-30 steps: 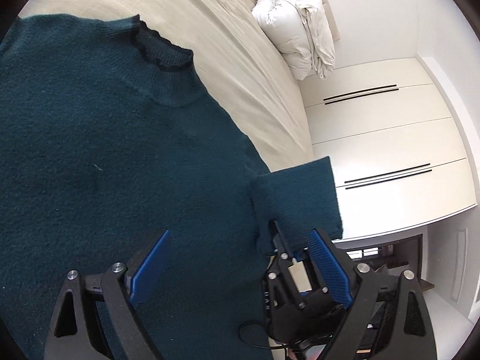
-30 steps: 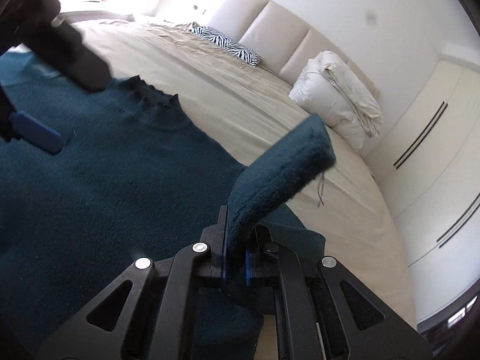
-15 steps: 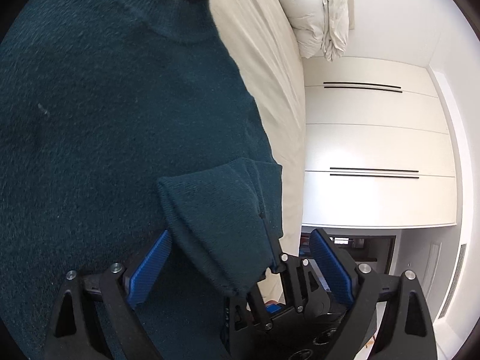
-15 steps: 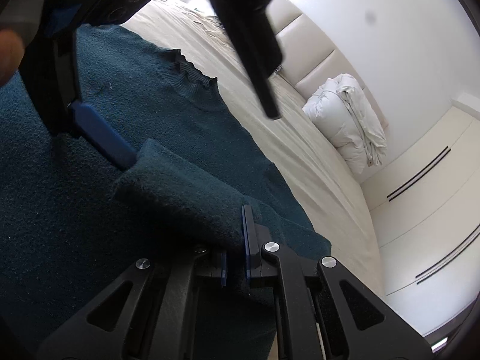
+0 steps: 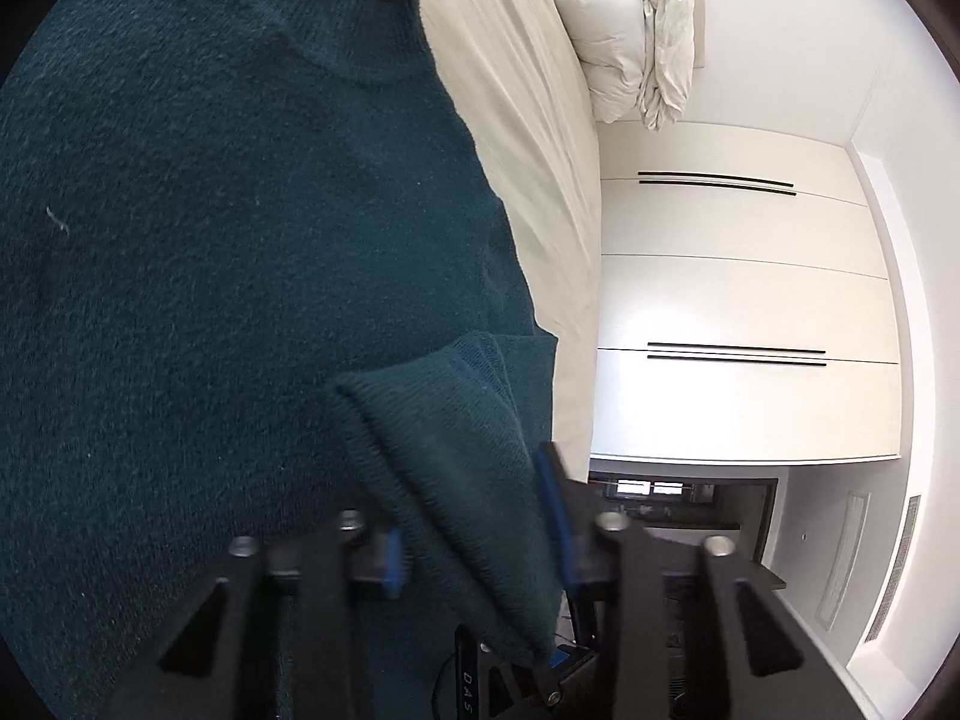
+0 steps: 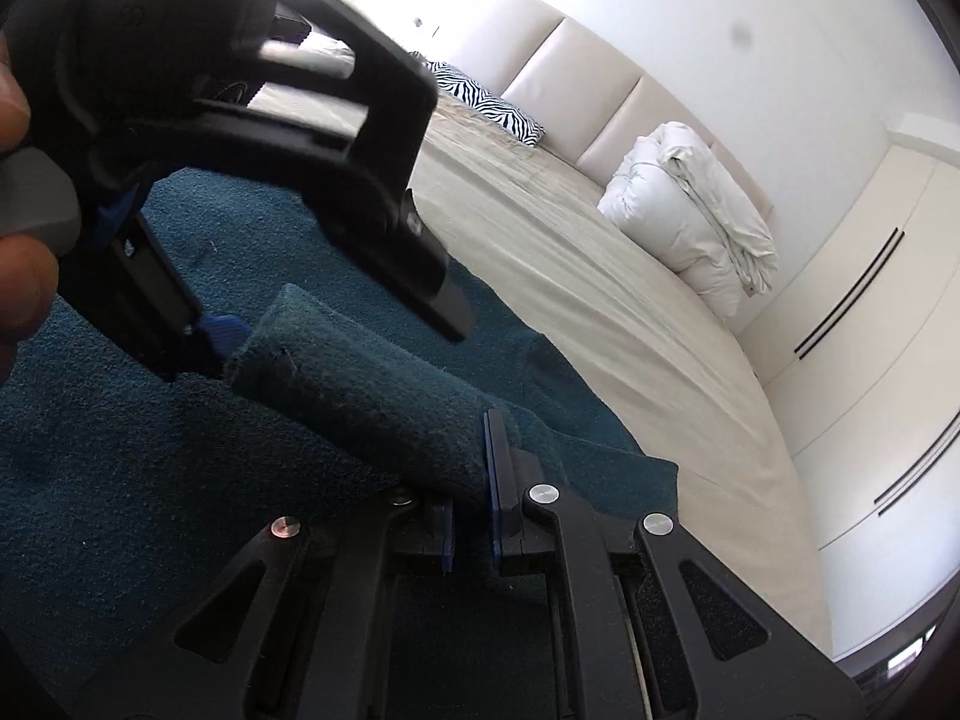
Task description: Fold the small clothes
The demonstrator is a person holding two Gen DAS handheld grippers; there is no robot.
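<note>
A teal sweater (image 5: pixel 228 252) lies flat on a beige bed (image 5: pixel 540 192), collar toward the headboard (image 6: pixel 570 78). One sleeve (image 6: pixel 366 396) is folded in over the body of the sweater.

In the left wrist view, the left gripper (image 5: pixel 474 540) has its blue-padded fingers (image 5: pixel 555 516) on either side of the sleeve's cuff end; there is a gap between them filled with knit, and whether they are pressing it I cannot tell.

In the right wrist view, the right gripper (image 6: pixel 468 528) is clamped tight on the sleeve near its base, fabric pinched between the pads.

Farther right, a white duvet (image 6: pixel 690 216) sits bundled by the headboard, near a zebra pillow (image 6: pixel 486 108), and white wardrobes (image 5: pixel 744 300) line the wall.
</note>
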